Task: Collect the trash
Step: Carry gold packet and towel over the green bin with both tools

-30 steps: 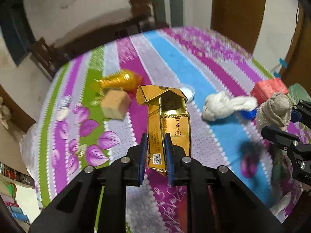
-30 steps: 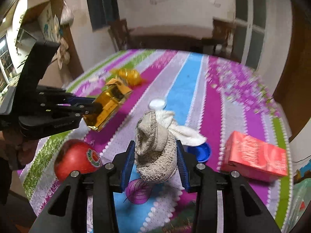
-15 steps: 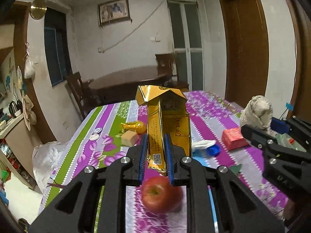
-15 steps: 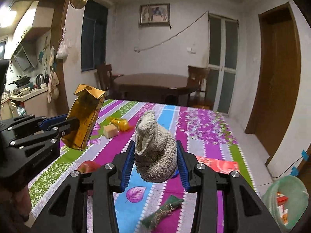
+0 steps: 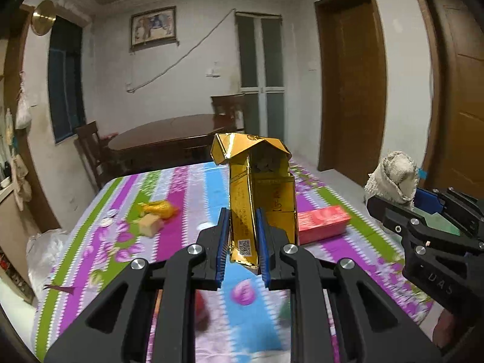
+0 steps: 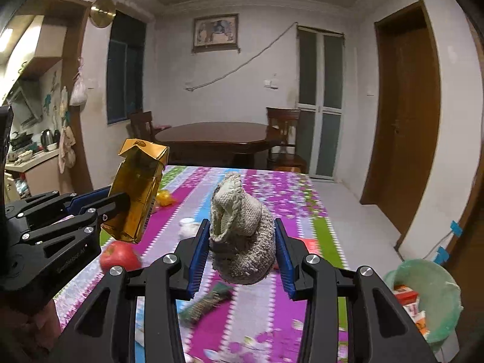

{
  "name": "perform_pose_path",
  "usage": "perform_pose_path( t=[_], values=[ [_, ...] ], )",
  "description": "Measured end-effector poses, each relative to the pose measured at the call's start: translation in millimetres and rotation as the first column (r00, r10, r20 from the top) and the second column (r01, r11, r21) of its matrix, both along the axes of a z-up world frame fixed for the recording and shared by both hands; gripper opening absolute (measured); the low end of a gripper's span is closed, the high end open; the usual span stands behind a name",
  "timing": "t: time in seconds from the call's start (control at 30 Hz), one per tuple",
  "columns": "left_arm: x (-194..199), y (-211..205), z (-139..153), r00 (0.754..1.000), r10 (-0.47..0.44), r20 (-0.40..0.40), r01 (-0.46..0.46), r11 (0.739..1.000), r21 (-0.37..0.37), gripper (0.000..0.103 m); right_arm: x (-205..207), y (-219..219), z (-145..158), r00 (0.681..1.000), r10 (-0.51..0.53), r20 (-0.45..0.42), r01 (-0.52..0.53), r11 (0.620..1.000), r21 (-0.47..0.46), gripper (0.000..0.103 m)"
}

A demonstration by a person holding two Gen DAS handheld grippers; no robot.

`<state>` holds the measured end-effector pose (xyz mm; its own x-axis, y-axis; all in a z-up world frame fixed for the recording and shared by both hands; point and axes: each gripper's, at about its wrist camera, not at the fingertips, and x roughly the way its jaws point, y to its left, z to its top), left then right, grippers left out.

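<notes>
Your left gripper (image 5: 242,249) is clamped on the gold carton (image 5: 260,199), held upright at centre frame above the striped tablecloth (image 5: 187,187). Your right gripper (image 6: 240,252) squeezes the knitted sock (image 6: 242,233), also at centre frame. The green-lined bin (image 6: 429,290) sits at the lower right of the right wrist view, already holding packets. Carry both over its mouth before you let go, carton base first, since its flap is open. The carton shows a QR code and gold characters too blurred to read; the red box (image 5: 322,222) lettering is illegible.
</notes>
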<state>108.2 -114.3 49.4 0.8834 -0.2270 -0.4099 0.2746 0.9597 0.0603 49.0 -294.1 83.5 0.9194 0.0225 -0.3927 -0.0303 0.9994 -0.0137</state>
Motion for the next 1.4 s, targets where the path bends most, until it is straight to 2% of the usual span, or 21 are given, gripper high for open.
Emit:
perform_pose_path(
  t=[0.33,0.63,0.83,1.1,1.27,1.4],
  values=[
    [0.9,-98.4,-1.7,0.987,-0.160,-0.014,0.160,0.987,-0.019,0.017,-33.4,-109.6,4.6,0.985,-0.171,-0.026,0.171,0.985,-0.003,0.042],
    [2.0,-185.8,-11.6,0.949,-0.310,-0.050,0.309,0.951,-0.017,0.017,-59.4,-222.0,-4.8,0.949,-0.308,-0.070,0.307,0.951,-0.014,0.042],
    [6.5,-252.3,-23.7,0.906,-0.407,-0.115,0.409,0.913,-0.008,0.017,-64.2,-303.0,-22.8,0.916,-0.371,-0.152,0.375,0.927,-0.001,0.042],
    [24.8,-338.0,-58.4,0.832,-0.491,-0.261,0.507,0.862,-0.004,0.017,-54.1,-397.0,-68.8,0.872,-0.384,-0.304,0.416,0.909,0.044,0.042],
    [42.4,-374.8,-88.3,0.790,-0.492,-0.366,0.525,0.851,-0.012,0.017,-26.6,-437.8,-102.9,0.842,-0.358,-0.403,0.416,0.907,0.064,0.042],
    [53.9,-392.8,-111.2,0.759,-0.486,-0.432,0.535,0.845,-0.011,0.017,-8.8,-452.9,-129.9,0.823,-0.334,-0.460,0.418,0.904,0.092,0.042]
  ],
)
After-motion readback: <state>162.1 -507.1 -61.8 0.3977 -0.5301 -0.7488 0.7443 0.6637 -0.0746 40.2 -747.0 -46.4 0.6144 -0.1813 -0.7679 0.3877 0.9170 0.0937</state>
